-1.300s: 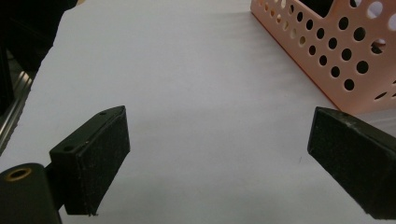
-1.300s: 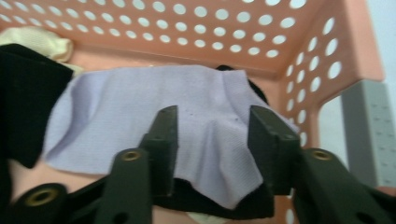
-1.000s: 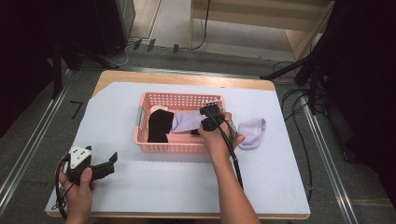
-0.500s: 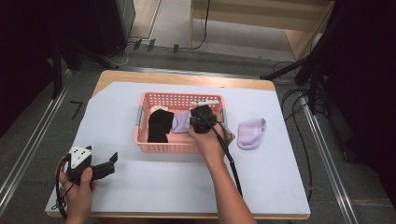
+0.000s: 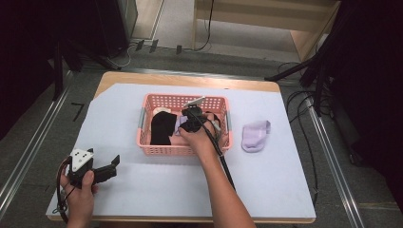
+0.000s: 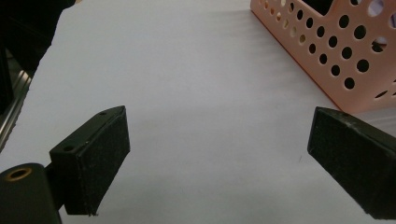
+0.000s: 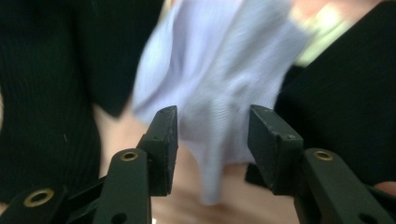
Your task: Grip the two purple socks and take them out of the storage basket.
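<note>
Over the pink basket (image 5: 184,148) | right gripper (image 7: 212,140) has just been opening, jaws now apart, lavender sock (image 7: 219,79) dropped between them, lying among black socks (image 5: 162,127) | second lavender sock (image 5: 254,136) lies right of basket, nearer right hand | left gripper (image 6: 219,154) open, idle.

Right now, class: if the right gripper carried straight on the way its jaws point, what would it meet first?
Most likely the lilac sock in the pink basket: it lies just past the right gripper, whose jaws have just been opening and stand apart. Black socks flank it. Blur leaves the depth uncertain.
</note>
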Action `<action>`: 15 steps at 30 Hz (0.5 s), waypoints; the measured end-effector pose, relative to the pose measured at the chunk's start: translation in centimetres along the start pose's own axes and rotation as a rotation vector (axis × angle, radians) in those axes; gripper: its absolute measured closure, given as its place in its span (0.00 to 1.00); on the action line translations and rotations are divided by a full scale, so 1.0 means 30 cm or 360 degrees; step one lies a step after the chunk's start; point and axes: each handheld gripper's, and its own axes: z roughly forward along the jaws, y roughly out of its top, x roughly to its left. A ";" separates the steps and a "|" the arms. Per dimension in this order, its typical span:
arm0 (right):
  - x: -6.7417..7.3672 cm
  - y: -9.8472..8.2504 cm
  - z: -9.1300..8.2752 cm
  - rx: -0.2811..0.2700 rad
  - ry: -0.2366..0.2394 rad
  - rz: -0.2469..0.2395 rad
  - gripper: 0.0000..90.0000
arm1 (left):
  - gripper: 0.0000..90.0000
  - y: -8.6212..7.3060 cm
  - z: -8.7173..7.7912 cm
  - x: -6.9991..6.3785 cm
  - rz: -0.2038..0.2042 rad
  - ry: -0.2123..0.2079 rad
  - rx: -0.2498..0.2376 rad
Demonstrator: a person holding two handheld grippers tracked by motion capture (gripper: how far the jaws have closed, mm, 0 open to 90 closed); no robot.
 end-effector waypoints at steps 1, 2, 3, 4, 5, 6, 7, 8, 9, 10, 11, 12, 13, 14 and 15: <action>0.003 0.003 0.009 0.0054 0.0009 -0.0021 0.60 | 0.07 0.000 0.000 -0.001 0.0005 0.0005 -0.0005; 0.005 0.005 0.012 0.0084 0.0019 -0.0027 0.60 | 0.07 -0.001 0.000 -0.002 0.0005 0.0007 -0.0007; 0.005 0.008 0.014 0.0094 0.0010 -0.0019 0.63 | 0.07 -0.001 0.000 -0.002 0.0007 0.0007 -0.0009; 0.003 0.010 0.016 0.0098 -0.0003 -0.0006 0.67 | 0.07 -0.001 0.000 -0.002 0.0010 0.0004 -0.0010; 0.002 0.010 0.017 0.0102 -0.0018 0.0000 0.71 | 0.07 -0.001 0.000 -0.003 0.0017 0.0001 -0.0008; 0.008 0.010 0.018 0.0108 -0.0060 -0.0014 0.79 | 0.07 -0.001 0.000 -0.004 0.0021 0.0007 -0.0006; 0.013 0.009 0.019 0.0109 -0.0097 -0.0033 0.85 | 0.07 -0.001 0.000 -0.005 0.0024 0.0015 -0.0002; 0.020 0.006 0.020 0.0112 -0.0139 -0.0056 0.92 | 0.07 0.000 0.000 -0.006 0.0026 0.0017 0.0001; 0.024 0.003 0.020 0.0109 -0.0150 -0.0083 0.95 | 0.07 0.000 0.000 -0.006 0.0025 0.0016 0.0001; 0.024 -0.001 0.017 0.0106 -0.0133 -0.0088 0.97 | 0.07 0.000 -0.001 -0.006 0.0024 0.0014 0.0001; 0.018 -0.009 0.013 0.0082 -0.0068 -0.0064 0.97 | 0.07 -0.001 0.000 -0.005 0.0022 0.0012 -0.0001; 0.016 -0.013 0.010 0.0067 -0.0047 -0.0057 0.98 | 0.07 0.000 0.000 -0.005 0.0020 0.0008 -0.0002; 0.015 -0.025 -0.004 -0.0028 -0.0004 -0.0075 0.98 | 0.07 0.000 0.000 -0.004 0.0021 0.0007 0.0000; 0.015 -0.037 -0.016 -0.0125 0.0007 -0.0113 0.98 | 0.07 0.000 0.000 -0.004 0.0019 0.0005 -0.0001; 0.017 -0.053 -0.026 -0.0220 0.0005 -0.0151 0.98 | 0.07 0.000 0.000 -0.004 0.0019 0.0003 -0.0002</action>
